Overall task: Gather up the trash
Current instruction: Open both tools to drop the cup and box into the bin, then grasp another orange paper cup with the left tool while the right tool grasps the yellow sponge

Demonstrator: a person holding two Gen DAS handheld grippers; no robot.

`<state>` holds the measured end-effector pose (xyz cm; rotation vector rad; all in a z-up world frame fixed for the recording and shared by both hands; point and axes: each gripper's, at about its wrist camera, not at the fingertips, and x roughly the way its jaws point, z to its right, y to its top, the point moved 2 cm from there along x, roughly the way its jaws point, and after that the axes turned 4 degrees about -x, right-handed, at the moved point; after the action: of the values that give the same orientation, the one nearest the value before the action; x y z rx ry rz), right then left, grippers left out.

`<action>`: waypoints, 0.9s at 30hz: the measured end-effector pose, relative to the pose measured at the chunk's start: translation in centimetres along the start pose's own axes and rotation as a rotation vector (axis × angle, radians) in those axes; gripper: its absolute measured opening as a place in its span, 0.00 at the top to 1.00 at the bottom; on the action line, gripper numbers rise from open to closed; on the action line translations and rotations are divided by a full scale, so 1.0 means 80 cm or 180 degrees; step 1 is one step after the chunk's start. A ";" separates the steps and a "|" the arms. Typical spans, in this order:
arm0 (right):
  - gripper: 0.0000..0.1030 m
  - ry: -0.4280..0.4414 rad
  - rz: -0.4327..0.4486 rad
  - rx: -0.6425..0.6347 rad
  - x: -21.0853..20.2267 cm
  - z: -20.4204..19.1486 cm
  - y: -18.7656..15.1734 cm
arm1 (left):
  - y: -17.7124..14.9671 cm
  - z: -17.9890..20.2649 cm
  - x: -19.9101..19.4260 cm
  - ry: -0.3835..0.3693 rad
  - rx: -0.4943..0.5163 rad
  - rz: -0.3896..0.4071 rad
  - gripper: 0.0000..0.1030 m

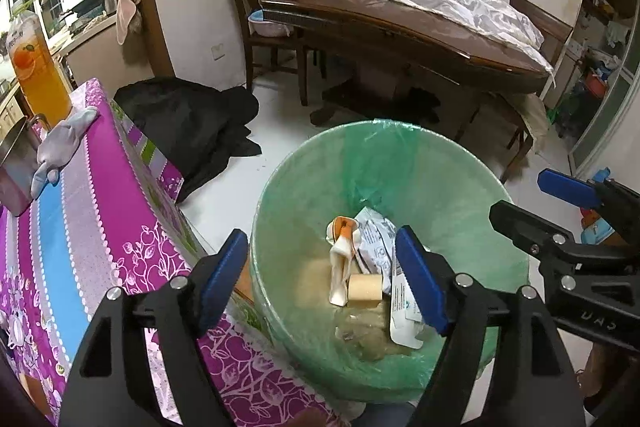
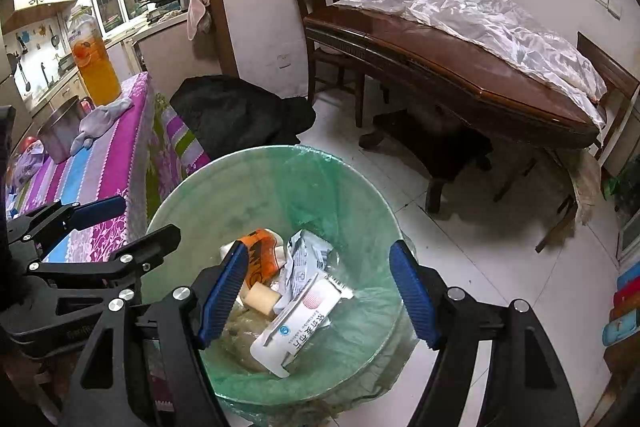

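here, both grippers hang over the trash bin (image 1: 280, 187), which stands on the floor just beside the table with the purple cloth (image 1: 100, 207). left gripper (image 1: 320, 279): jaws wide, nothing between them. right gripper (image 2: 320, 291): jaws wide, also empty. inside the green liner (image 2: 360, 327) lie a white medicine packet (image 2: 296, 327), a crumpled grey-white wrapper (image 2: 308, 259), an orange-and-white wrapper (image 2: 260, 251) and a pale cylindrical piece (image 1: 365, 289). a juice bottle (image 1: 38, 67) stands upright on the table.
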<state>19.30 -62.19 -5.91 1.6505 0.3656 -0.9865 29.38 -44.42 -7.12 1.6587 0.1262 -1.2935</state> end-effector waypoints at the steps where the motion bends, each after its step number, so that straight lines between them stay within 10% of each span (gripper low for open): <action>1: 0.29 0.0006 -0.0003 -0.0001 0.001 0.000 -0.001 | -0.001 0.001 0.001 -0.0006 -0.0001 -0.0012 0.29; 21: 0.28 -0.0020 0.0021 0.0010 -0.010 -0.003 -0.008 | -0.005 -0.001 -0.014 0.0002 -0.0010 0.0053 0.29; 27: 0.18 0.0161 0.0476 -0.0011 -0.064 -0.021 -0.001 | -0.016 -0.029 -0.046 0.0017 -0.0094 0.0228 0.29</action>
<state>16.81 -59.35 -2.03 1.6766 0.2731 -0.8333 28.62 -40.38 -5.18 1.6274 0.0879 -1.2278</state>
